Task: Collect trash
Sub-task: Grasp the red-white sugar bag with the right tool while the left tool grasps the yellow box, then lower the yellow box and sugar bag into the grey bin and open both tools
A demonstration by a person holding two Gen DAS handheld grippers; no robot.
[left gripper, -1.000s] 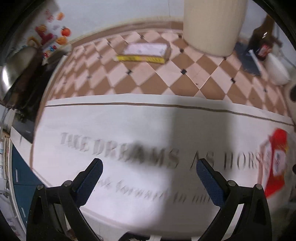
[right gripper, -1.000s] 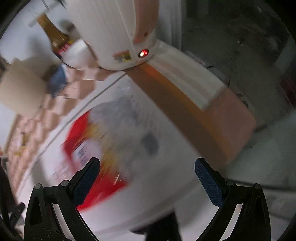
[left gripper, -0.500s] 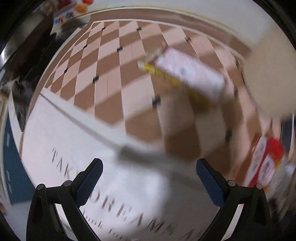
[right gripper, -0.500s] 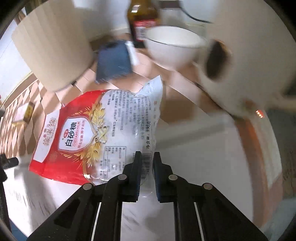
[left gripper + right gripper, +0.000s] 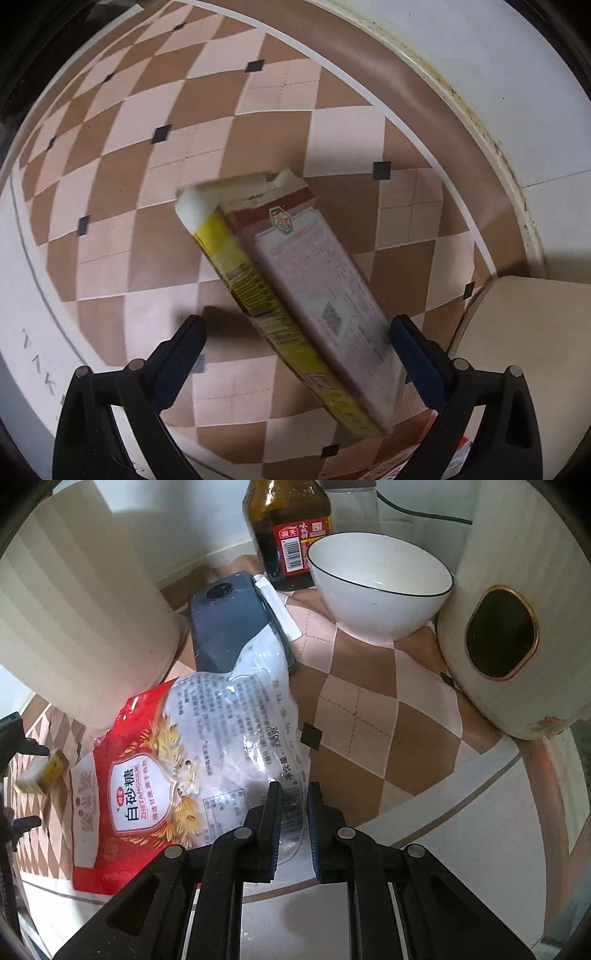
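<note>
Right gripper: fingers pinched narrow on the clear lower edge of a red-and-white crinkled plastic sugar bag, which lies on the brown-and-pink checked tablecloth. Bag's far corner overlaps a dark blue phone lying face down. Crowding it: a cream ribbed cylinder at left, a dark glass sauce bottle and a white black-rimmed bowl behind, and a cream round appliance at right.

Left gripper: fingers spread wide, the flattened yellow-and-maroon cardboard carton lying slantwise between them on the same cloth; contact cannot be told. Cream cylinder's edge sits just beside the right finger.

Versus half a second back: the carton, then far and blurred, now fills the left view between the fingers. Right grip on the bag is unchanged; the view has steadied.
</note>
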